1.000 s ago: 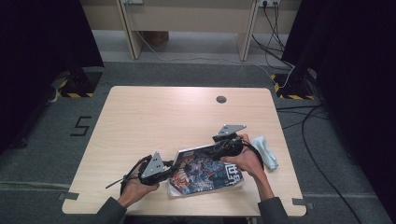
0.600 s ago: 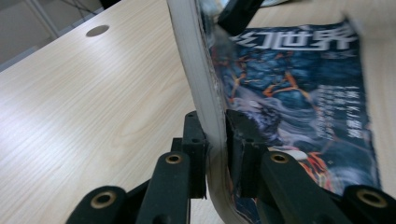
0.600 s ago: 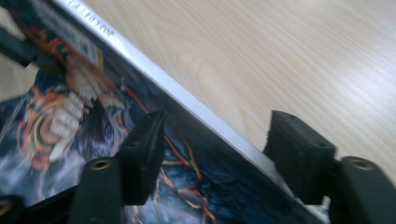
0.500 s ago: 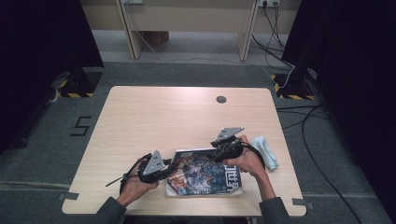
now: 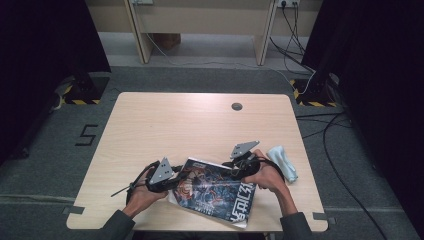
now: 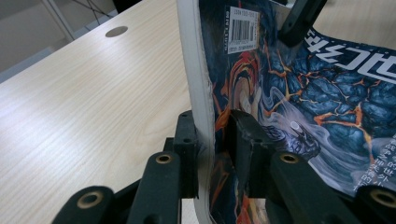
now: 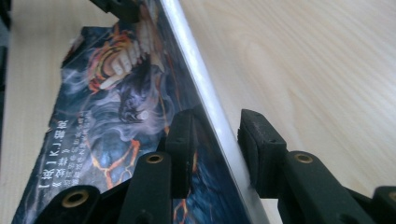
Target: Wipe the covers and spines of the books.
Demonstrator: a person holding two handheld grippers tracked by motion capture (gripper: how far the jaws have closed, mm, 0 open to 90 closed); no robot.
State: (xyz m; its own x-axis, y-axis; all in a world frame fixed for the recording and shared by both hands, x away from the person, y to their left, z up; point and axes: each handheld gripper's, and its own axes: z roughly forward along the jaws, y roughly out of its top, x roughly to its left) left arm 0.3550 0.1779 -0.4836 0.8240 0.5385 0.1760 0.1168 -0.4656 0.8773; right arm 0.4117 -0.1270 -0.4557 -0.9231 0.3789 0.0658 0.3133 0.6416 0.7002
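A paperback book (image 5: 215, 192) with dark blue and orange cover art is held over the near edge of the wooden table (image 5: 200, 125). My left gripper (image 5: 175, 176) is shut on its left end. In the left gripper view my gripper (image 6: 212, 135) pinches the book (image 6: 289, 93) along its white page edge, barcode side showing. My right gripper (image 5: 236, 167) holds the far right corner. In the right gripper view its jaws (image 7: 212, 135) close around the book's (image 7: 116, 107) edge, the left pad (image 7: 182, 140) on the cover. The book is tilted, its cover facing up.
A pale blue folded cloth (image 5: 282, 162) lies on the table just right of my right hand. A round cable hole (image 5: 237, 106) sits near the table's far edge. Cables (image 5: 320, 130) run over the grey floor to the right, and a second desk (image 5: 200, 20) stands behind.
The book has tipped and swung toward the person, its near edge now lower over the table front. Both grippers have kept their hold and barely shifted.
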